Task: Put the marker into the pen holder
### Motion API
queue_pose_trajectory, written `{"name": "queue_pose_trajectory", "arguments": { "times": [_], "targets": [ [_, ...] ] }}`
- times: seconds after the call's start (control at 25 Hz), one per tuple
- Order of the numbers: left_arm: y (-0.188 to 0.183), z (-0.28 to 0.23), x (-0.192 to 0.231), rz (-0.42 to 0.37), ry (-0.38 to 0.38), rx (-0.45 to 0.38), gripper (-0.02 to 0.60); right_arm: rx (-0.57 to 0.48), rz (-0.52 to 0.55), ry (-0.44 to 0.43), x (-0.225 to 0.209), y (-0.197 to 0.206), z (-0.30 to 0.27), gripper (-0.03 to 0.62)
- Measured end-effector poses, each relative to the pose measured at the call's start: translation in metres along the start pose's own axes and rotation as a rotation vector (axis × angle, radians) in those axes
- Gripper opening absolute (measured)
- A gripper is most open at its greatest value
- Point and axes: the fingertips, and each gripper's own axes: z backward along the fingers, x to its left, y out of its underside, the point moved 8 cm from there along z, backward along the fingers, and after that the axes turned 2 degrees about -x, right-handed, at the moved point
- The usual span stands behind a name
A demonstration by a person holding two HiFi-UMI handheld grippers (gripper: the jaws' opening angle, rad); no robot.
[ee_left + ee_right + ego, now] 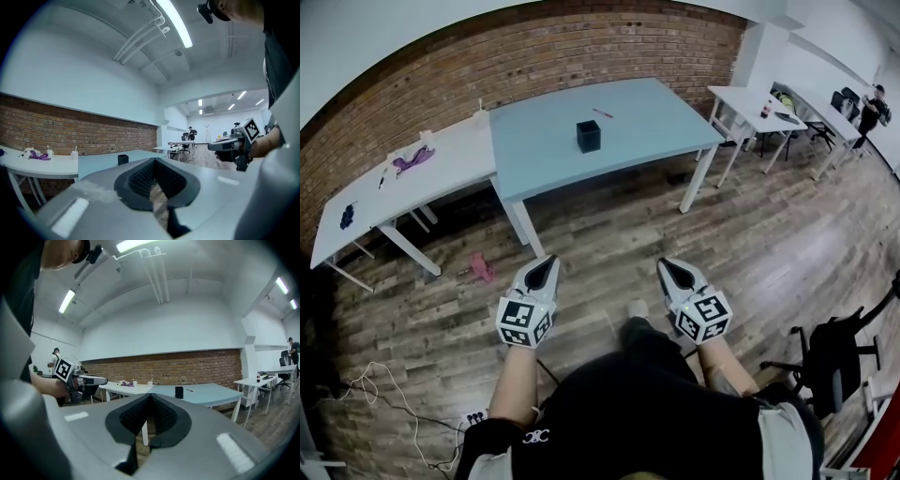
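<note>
Head view: my left gripper (546, 266), right gripper (667, 266) both pinched together, empty. Marker (602, 112) well ahead, past pen holder (588, 136). I'd step closer, open right jaws before reaching.

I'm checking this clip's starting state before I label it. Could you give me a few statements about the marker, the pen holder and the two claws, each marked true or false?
1. The marker lies on the blue table, outside the pen holder. True.
2. The right claw holds the marker. False: its jaws are shut on nothing, and it is held over the floor, well short of the table.
3. The left claw is shut and empty. True.
4. The pen holder stands on the white table. False: it stands on the blue table, a little nearer to the person than the marker.
</note>
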Motion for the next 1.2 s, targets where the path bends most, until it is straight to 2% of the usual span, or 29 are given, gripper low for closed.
{"name": "queue_pose_trajectory", "arguments": {
  "times": [0.32, 0.56, 0.72, 0.92, 1.2],
  "targets": [
    [0.002, -0.052, 0.034, 0.008, -0.05, 0.016, 0.006, 0.009, 0.008, -0.03, -0.056, -0.003, -0.067, 0.008],
    [0.011, -0.099, 0.052, 0.028, -0.051, 0.051, 0.006, 0.014, -0.012, -0.031, -0.093, -0.003, -0.108, 0.008],
    [0.007, -0.131, 0.061, 0.019, -0.05, 0.063, 0.006, 0.037, -0.025, -0.041, -0.12, 0.0, -0.129, 0.008],
    [0.0, -0.172, 0.079, 0.045, -0.075, 0.063, 0.006, 0.056, -0.036, -0.054, -0.159, 0.001, -0.16, 0.008],
    [-0.012, -0.243, 0.084, 0.027, -0.071, 0.096, 0.006, 0.06, -0.075, -0.063, -0.223, 0.0, -0.197, 0.008]
  ]
}}
